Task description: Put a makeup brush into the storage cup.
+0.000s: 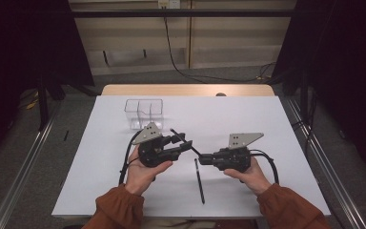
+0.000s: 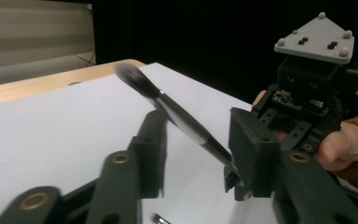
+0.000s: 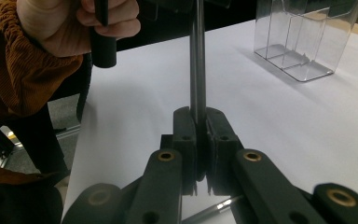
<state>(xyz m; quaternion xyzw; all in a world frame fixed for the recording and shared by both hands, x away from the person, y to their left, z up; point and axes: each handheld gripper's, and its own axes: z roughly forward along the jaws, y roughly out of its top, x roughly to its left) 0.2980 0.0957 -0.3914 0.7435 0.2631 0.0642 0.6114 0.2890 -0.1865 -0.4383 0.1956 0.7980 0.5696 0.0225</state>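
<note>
thin black makeup brush with soft dark bristles [image 2: 179,119] | judged light, stiff, slippery | clamped at handle end by right gripper [image 3: 200,135] | left gripper [image 2: 196,154] spread around handle, not yet pressing; mid-handle grip advised

Even, soft light from above leaves the white tabletop [image 1: 248,119] bright but free of glare and the surrounding room dim to black, shadows beneath the hands stay faint, the high view is slightly grainy, and in the left gripper view the brush [image 2: 177,114] tip is blurred.
</note>
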